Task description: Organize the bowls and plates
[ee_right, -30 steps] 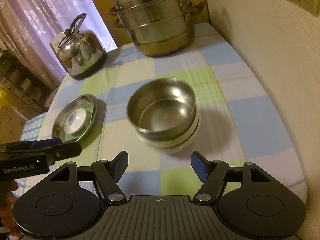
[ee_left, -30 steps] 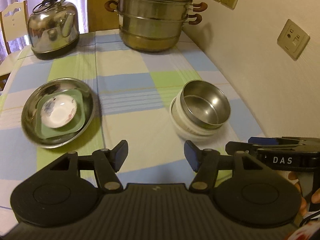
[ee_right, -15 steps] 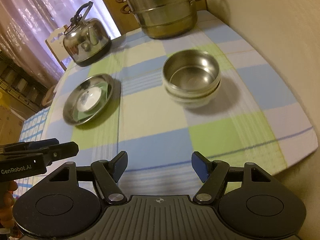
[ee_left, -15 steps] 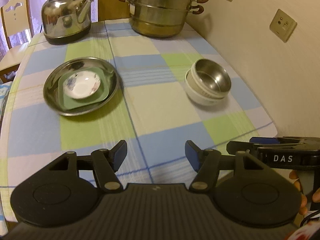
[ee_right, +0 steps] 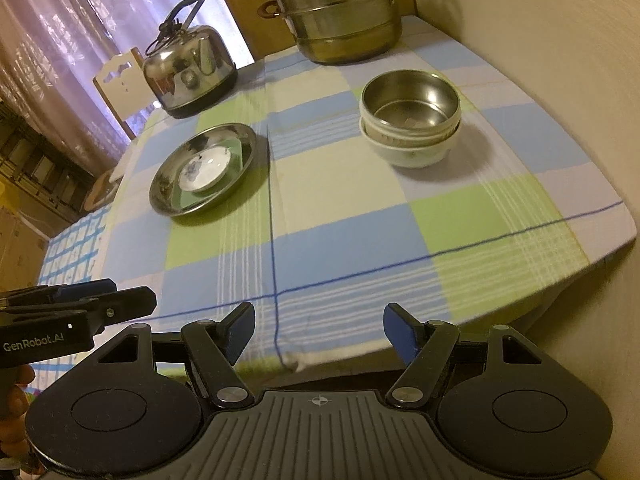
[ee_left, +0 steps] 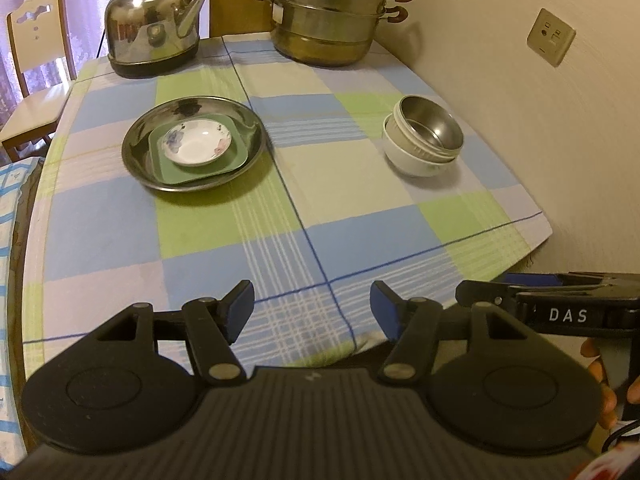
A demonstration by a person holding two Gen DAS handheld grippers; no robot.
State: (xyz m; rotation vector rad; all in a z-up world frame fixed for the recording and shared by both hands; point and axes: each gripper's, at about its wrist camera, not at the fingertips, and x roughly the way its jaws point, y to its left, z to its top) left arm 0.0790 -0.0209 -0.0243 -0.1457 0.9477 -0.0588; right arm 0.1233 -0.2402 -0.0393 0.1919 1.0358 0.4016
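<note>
The left hand-held gripper (ee_left: 312,310) and the right hand-held gripper (ee_right: 319,330) are side by side, angled downward, jaws apart and empty. Fingers (ee_left: 600,376) grip the right one's handle.

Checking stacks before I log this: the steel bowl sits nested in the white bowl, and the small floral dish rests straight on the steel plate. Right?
Not quite. In the left wrist view, the floral dish rests on a green square plate, which sits in the steel plate. The steel bowl does nest in the white bowl.

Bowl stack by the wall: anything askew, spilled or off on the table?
Slightly. The stainless steel bowl sits tilted in the white ceramic bowl, not seated level. The white floral saucer on the green square plate in the round steel dish looks tidy. No spills or damage visible.
</note>
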